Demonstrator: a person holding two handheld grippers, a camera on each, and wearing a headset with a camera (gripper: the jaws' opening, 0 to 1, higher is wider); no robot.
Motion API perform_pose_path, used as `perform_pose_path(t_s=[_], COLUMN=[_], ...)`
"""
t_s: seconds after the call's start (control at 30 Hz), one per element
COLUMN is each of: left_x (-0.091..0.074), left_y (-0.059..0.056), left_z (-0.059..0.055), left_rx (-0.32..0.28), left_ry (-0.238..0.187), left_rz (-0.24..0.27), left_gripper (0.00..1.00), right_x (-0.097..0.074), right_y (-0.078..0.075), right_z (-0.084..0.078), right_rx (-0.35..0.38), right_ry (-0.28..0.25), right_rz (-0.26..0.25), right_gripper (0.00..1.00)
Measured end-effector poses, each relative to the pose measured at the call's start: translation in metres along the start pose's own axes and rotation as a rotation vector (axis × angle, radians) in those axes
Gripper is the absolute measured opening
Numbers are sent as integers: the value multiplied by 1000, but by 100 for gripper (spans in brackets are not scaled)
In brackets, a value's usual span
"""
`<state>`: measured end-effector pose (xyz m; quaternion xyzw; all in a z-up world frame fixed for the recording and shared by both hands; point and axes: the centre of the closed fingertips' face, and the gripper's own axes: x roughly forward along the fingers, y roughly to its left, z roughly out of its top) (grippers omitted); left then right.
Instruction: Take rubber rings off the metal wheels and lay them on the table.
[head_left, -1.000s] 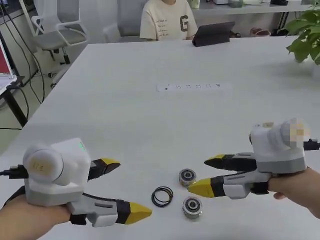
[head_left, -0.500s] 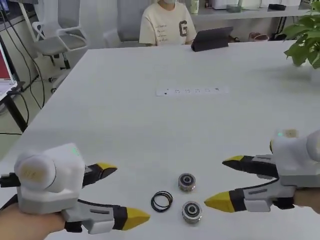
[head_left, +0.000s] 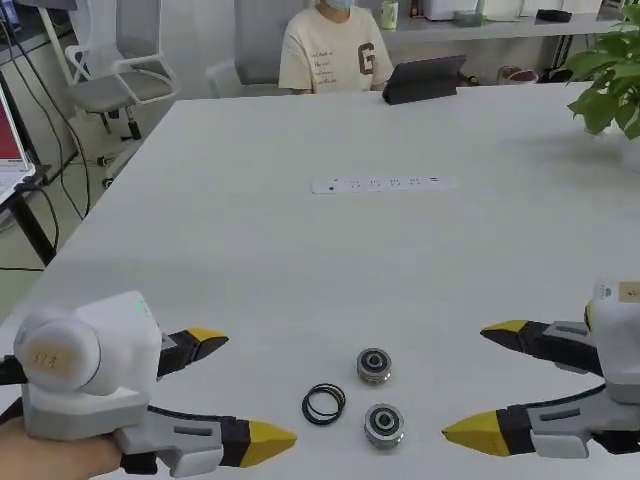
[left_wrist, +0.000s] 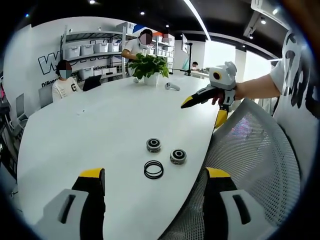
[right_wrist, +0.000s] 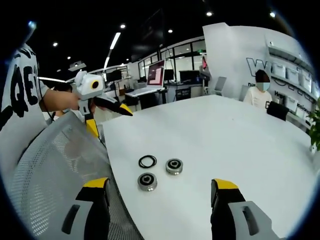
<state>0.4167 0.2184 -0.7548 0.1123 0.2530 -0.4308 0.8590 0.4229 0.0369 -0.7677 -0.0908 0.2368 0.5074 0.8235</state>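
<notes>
Hovering wide open at the lower corners, left gripper (head_left: 248, 388) and right gripper (head_left: 475, 380) are flanking rubber rings (head_left: 324, 403) and metal wheels (head_left: 374, 365); a shirt (head_left: 334, 48) is showing "G"

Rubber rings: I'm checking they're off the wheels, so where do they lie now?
In the head view the black rubber rings lie on the white table near its front edge, just left of the two metal wheels.
</notes>
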Motion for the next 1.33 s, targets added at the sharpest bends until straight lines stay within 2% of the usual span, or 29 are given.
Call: perform_pose_path(t_s=[0.37, 0.67, 1.33], left_x=[-5, -8, -12], left_y=[0, -1, -2], left_z=[-3, -3, -7], left_rx=[-22, -27, -33], left_ry=[-8, -10, -1], left_rz=[11, 21, 23], left_gripper=[81, 81, 80], right_x=[-12, -14, -16], right_y=[5, 11, 10], right_z=[-6, -6, -8], right_rx=[8, -29, -24], right_ry=[-3, 11, 11], right_rz=[-34, -38, -46], right_gripper=[84, 84, 85])
